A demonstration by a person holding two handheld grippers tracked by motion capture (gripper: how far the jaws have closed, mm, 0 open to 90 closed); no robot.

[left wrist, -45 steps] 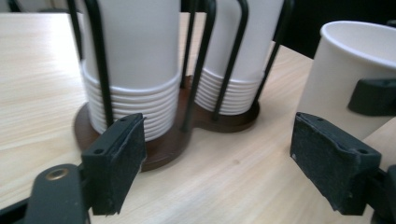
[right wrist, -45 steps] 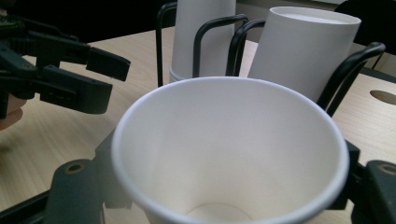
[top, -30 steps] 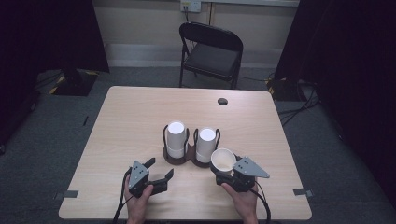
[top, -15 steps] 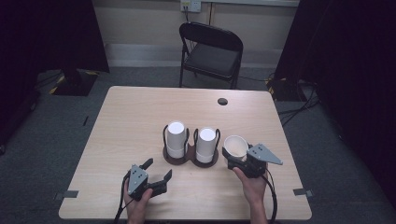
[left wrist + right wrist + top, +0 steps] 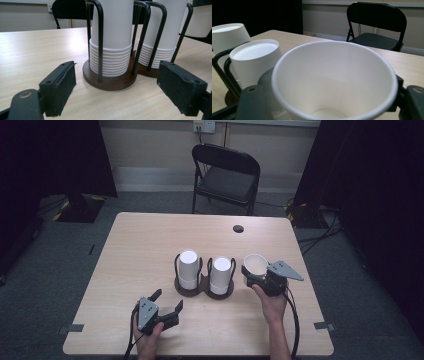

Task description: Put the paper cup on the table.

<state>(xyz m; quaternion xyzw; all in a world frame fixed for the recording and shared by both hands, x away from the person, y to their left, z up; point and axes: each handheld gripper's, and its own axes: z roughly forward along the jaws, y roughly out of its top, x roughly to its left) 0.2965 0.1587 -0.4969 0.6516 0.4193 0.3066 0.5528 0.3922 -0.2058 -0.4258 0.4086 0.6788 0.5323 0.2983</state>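
Bare forearms, black two-jaw left gripper (image 5: 165, 306) with grey triangular top plate, matching right gripper (image 5: 250, 272), trailing black cables

The cup (image 5: 256, 265) clamped in the black right gripper (image 5: 260, 277) is plain white inside and out. Just left of that claw, 2 white cup stacks (image 5: 189, 269) stand in a black wire holder (image 5: 100, 42) on a dark brown base (image 5: 110, 81). Under both claws, the table (image 5: 140, 250) is pale wood grain.

Matt white paper cup (image 5: 334, 82); black wire holder (image 5: 100, 37) on glossy wood base.
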